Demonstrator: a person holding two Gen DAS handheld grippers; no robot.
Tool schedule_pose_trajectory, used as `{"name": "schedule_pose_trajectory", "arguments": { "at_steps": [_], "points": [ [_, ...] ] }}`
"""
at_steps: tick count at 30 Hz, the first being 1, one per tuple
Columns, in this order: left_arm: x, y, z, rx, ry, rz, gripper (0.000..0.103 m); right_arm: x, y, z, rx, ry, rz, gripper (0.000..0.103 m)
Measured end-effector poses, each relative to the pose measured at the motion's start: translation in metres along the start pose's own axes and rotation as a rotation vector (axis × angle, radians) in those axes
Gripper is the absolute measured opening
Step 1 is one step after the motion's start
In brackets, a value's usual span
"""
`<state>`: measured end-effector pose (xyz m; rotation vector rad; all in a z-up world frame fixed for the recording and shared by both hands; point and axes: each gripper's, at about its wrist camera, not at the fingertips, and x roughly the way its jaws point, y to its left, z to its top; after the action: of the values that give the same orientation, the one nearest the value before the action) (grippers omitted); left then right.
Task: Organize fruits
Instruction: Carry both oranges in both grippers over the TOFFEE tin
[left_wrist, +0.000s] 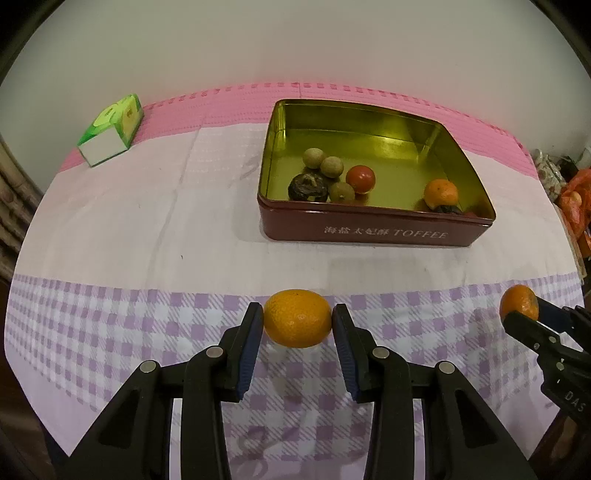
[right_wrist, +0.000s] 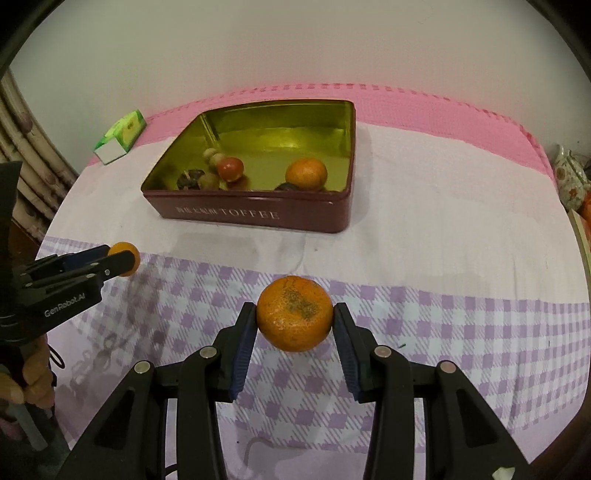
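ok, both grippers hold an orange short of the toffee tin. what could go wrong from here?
1. The left gripper pinches its smooth round orange only at the pad tips; it may slip out.
2. The right gripper's blemished orange sits equally far forward.
3. The dark red metal tin already holds fruit near its front wall, like the red round fruit; a dropped orange may knock it.

Gripping a bright orange mandarin (left_wrist: 297, 318) between both blue pads of the left gripper (left_wrist: 297, 321), above the purple-checked part of the tablecloth (left_wrist: 110, 229). Pinching a second mandarin (left_wrist: 517, 307) at the right edge, in the right gripper (left_wrist: 522, 312). Sitting open farther back: a maroon toffee tin (left_wrist: 373, 230), holding three pale round fruits (left_wrist: 331, 165), a red one (left_wrist: 360, 178), a dark wrinkled one (left_wrist: 307, 187) and a small orange (left_wrist: 440, 192). Lying near the far left edge, well apart from the tin: a green and white box (left_wrist: 110, 130).
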<state>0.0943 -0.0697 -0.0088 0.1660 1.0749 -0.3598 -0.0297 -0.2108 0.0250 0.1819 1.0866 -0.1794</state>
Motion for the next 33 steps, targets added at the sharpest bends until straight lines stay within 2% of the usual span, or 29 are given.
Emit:
{"name": "schedule_pose_trajectory", "arguments": {
  "at_steps": [11,19,28,33],
  "points": [
    [0.003,0.001,-0.004,0.018,-0.025,0.021,0.04,0.006,0.001,0.003,0.002,-0.006,0.006,0.039],
    [-0.003,0.001,-0.001,0.026,-0.095,0.046,0.04,0.004,0.002,0.014,0.013,-0.045,0.02,0.039],
    [-0.007,-0.001,0.015,0.036,-0.118,0.018,0.04,-0.003,0.003,0.034,0.032,-0.077,0.049,0.039],
    [-0.009,-0.003,0.025,0.033,-0.131,0.009,0.04,-0.006,0.006,0.044,0.009,-0.1,0.035,0.039]
  ]
}}
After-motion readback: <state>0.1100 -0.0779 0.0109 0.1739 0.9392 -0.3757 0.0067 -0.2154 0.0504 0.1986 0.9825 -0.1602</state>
